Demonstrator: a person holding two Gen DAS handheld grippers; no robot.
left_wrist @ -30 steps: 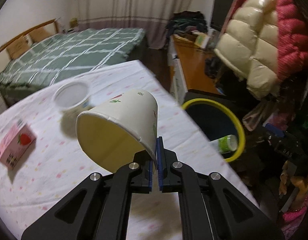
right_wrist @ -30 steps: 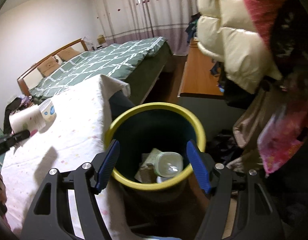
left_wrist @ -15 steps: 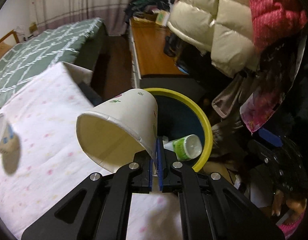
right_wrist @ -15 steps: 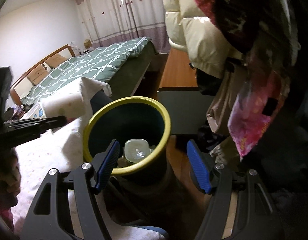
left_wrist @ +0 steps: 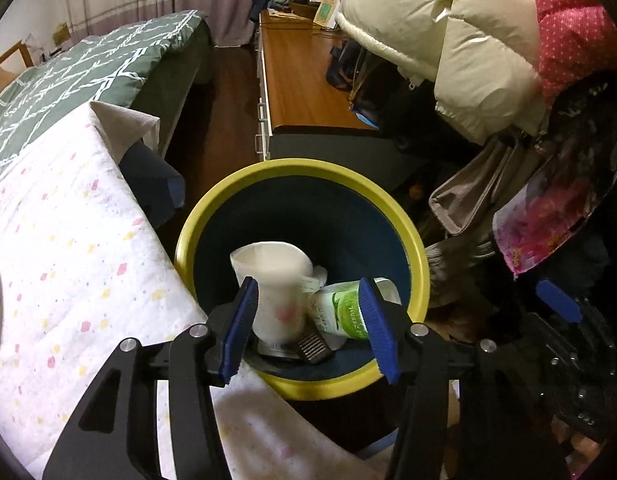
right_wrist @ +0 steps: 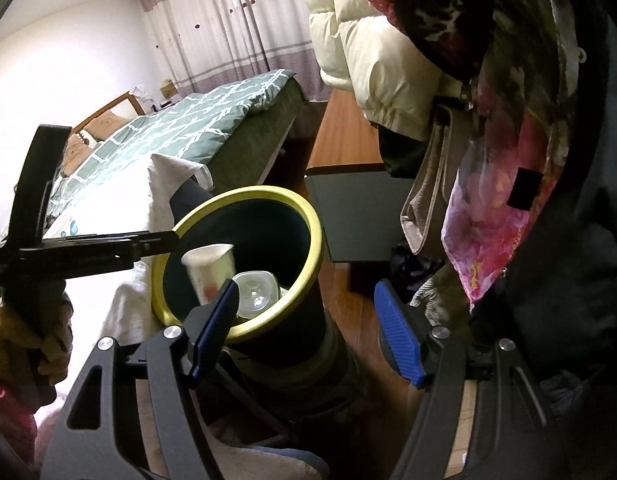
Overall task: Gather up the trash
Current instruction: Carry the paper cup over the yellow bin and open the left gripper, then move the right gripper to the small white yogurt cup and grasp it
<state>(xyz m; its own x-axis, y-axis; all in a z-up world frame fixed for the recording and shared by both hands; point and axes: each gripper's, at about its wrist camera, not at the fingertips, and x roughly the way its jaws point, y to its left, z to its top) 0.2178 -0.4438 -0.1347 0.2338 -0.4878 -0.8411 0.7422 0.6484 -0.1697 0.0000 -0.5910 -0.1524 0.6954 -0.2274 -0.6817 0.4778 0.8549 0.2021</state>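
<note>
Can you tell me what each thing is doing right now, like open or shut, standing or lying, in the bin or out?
left gripper: open, holding nothing, above the bin
right gripper: open, holding nothing
paper cup: blurred, mouth up, inside the bin
green-labelled bottle: lying on its side in the bin
yellow-rimmed trash bin: upright, no lid, partly filled

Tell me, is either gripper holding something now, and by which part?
Nothing is held. The left gripper and right gripper are open; the paper cup is inside the bin.
</note>
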